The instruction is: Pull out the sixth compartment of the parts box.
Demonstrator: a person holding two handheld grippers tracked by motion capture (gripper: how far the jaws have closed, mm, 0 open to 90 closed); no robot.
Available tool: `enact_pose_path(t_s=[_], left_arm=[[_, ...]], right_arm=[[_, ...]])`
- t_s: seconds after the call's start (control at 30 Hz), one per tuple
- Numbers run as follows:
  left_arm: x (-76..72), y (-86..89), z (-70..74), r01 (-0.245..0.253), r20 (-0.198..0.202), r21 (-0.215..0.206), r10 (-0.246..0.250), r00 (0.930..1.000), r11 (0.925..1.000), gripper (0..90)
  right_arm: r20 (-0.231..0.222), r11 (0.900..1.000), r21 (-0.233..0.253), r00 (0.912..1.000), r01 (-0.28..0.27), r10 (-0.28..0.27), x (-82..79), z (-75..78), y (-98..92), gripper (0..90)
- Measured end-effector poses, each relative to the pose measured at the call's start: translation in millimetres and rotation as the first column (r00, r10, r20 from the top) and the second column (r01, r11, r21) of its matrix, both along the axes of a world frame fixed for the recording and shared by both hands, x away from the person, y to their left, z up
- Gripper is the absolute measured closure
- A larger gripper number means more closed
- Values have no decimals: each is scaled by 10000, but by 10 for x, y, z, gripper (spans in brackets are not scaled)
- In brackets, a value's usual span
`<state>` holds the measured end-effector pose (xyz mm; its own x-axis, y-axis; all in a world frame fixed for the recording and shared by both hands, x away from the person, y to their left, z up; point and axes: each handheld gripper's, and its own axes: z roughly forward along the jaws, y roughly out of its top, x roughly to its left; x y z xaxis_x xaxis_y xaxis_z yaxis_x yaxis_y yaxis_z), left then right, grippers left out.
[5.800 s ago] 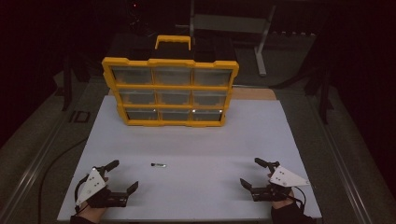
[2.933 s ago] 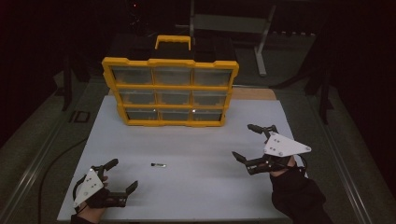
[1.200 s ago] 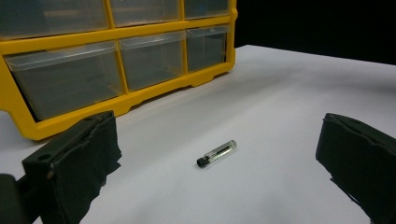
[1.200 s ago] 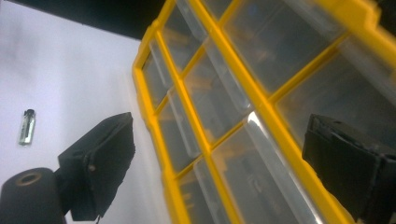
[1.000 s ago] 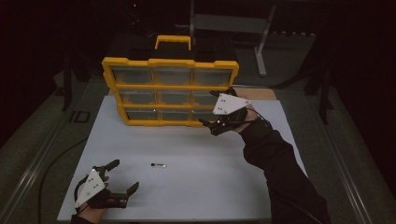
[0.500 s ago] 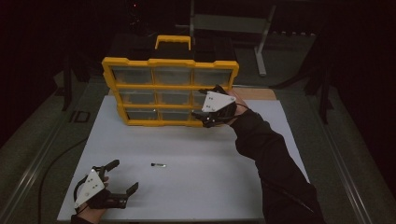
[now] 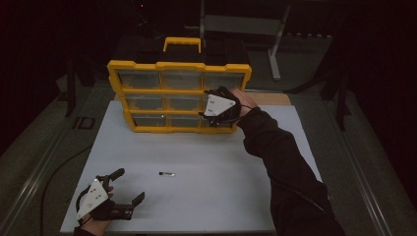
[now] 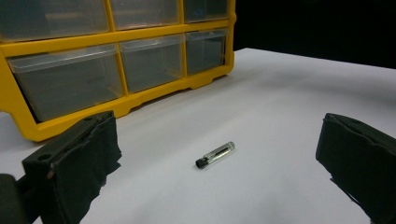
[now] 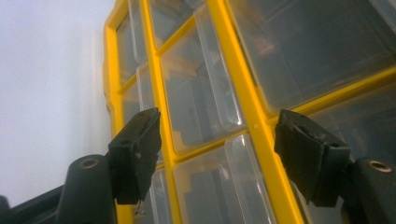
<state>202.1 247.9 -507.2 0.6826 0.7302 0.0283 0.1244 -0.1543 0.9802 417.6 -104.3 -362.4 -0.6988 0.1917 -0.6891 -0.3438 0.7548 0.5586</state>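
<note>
While my left claw (image 7: 129,189) rests spread near the small vial (image 7: 167,173) on the bench (image 7: 206,162), my right claw (image 9: 217,154), unclenched, has travelled up to the yellow organizer's (image 7: 179,66) right-hand drawers (image 9: 205,98), presumably to open one.

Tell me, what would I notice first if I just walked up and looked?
The big yellow drawer box standing at the far edge of the white table, with its clear drawers facing the person. The right hand-held gripper is up against its right-hand drawers, jaws open. Nearer, a tiny glass tube with a black cap lies alone on the table, just ahead of the open left hand-held gripper.
</note>
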Motion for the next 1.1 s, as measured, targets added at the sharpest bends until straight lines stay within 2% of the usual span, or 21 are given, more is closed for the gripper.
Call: enact_pose_path(t_s=[0.03, 0.13, 0.23, 0.27, 0.43, 0.47, 0.53, 0.67, 0.9, 0.97, 1.1], left_arm=[[0, 2, 0, -13, 0, 2, 13, 10000, 10000, 0], [0, 9, -1, -33, -11, -17, 33, 10000, 10000, 0], [2, 9, -2, -22, -23, -40, 21, 10000, 10000, 0], [1, 9, -1, -10, -20, -32, 10, 10000, 10000, 0], [3, 10, -4, 5, -45, -97, -5, 10000, 10000, 0], [3, 10, -4, 1, -53, -117, -2, 10000, 9999, 0], [3, 10, -4, 8, -56, -123, -9, 10000, 9999, 0], [4, 8, -4, 32, -57, -81, -33, 10000, 10000, 0], [3, 7, -5, 33, -52, -67, -34, 10000, 10000, 0], [4, 9, -5, 22, -57, -80, -22, 10000, 10000, 1], [4, 18, -4, -14, -49, -169, 13, 10000, 9999, 0]], right_arm=[[0, 10000, 0, 10000, 0, 0, 0, 0, 0, 322], [387, 9994, -349, 9992, -71, 84, 6, -14, 30, 331], [439, 9984, -574, 9990, -1, 26, 24, -39, 60, 332], [590, 9954, -953, 9982, -55, 111, 36, -55, 74, 332], [984, 9903, -1385, 9951, 145, -8, 46, -102, 109, 331], [1318, 9929, -1166, 9912, 239, -84, 42, -112, 112, 422], [1352, 9932, -1138, 9908, 252, -96, 38, -111, 114, 433], [1563, 9904, -1382, 9876, 102, 116, 44, -119, 109, 458], [1940, 9889, -1489, 9805, -34, 325, 90, -143, 69, 562], [1988, 9870, -1606, 9792, -89, 412, 96, -148, 57, 578], [1881, 9884, -1514, 9812, -146, 433, 114, -159, 39, 615]])
